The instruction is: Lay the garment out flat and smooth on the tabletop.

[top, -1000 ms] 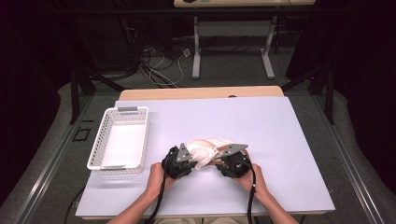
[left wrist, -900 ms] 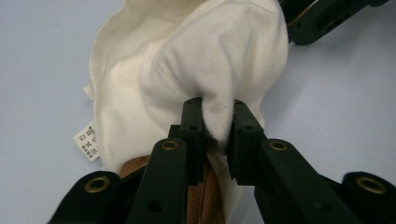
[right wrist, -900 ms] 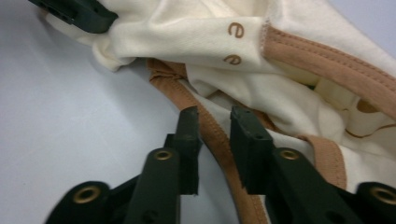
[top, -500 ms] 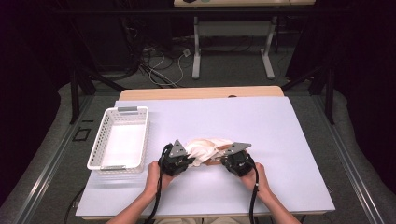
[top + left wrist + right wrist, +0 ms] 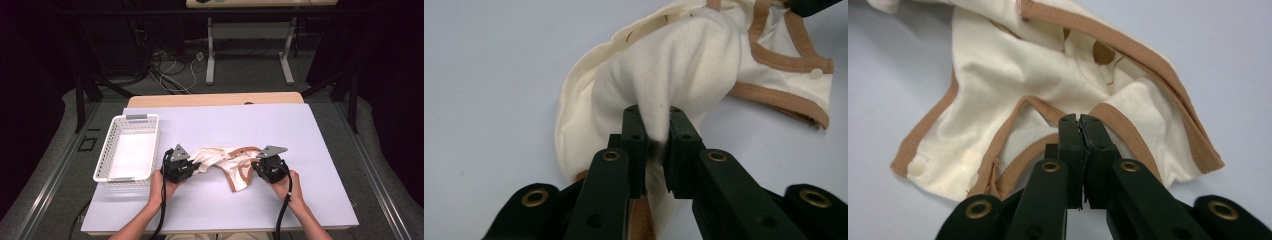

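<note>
At the lower middle of the high view, the left gripper and right gripper each have jaws clenched on the cream garment above the table

1. No words, labels, brand names, numbers or signs can be read in any of the views.
2. The cloth, basket and bench show no legible print.

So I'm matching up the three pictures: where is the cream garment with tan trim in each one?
High view: the garment lies centre, between both tools.
Left gripper view: upper right, bunched in the left tool.
Right gripper view: across the top, pinched by the right tool.
Shared landmark: its tan trim.
</note>
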Demonstrator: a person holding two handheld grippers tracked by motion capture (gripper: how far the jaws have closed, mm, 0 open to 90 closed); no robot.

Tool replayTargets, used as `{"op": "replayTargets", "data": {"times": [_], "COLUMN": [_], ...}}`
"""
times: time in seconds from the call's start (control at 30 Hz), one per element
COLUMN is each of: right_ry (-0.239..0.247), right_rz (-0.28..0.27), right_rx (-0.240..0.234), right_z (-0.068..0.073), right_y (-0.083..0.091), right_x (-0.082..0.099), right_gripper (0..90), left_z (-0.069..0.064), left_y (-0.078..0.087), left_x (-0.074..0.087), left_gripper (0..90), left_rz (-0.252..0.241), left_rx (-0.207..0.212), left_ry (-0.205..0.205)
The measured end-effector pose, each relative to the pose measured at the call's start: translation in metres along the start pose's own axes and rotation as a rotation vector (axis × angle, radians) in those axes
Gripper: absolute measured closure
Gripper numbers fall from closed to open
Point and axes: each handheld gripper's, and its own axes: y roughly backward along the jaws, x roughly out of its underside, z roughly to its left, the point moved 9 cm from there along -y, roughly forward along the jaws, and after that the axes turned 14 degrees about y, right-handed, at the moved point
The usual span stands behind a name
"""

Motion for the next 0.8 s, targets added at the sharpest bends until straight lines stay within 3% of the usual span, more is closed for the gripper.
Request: {"op": "replayTargets", "data": {"times": [0.07, 0.13, 0.3, 0.43, 0.6, 0.67, 0.8], "right_ry": [0.008, 0.012, 0.018, 0.033, 0.08, 0.101, 0.1], "right_rz": [0.015, 0.012, -0.025, -0.053, -0.038, -0.026, -0.015], "right_rx": [-0.007, -0.019, -0.045, -0.083, -0.139, -0.152, -0.172], "right_z": [0.002, 0.006, 0.016, 0.029, 0.054, 0.061, 0.068], "right_y": [-0.004, -0.005, 0.0, 0.0, -0.008, -0.012, -0.02], "right_x": [0.002, 0.0, -0.012, -0.02, -0.024, -0.024, -0.022], "right_gripper": [86.1, 77.6, 58.5, 47.3, 43.8, 46.8, 54.2], "left_z": [-0.001, -0.003, -0.007, -0.011, -0.015, -0.018, -0.02], "left_y": [-0.001, 0.0, 0.004, 0.004, -0.001, -0.003, -0.007], "left_x": [0.001, -0.001, -0.004, -0.003, 0.003, 0.005, 0.009], "left_gripper": [76.9, 68.7, 45.2, 35.6, 32.0, 36.2, 47.5], "left_rz": [0.014, 0.01, 0.004, 0.016, 0.066, 0.079, 0.094], "left_rx": [0.0, -0.005, -0.013, -0.013, -0.005, -0.008, -0.008], "left_ry": [-0.008, -0.014, -0.047, -0.073, -0.091, -0.12, -0.13]}}
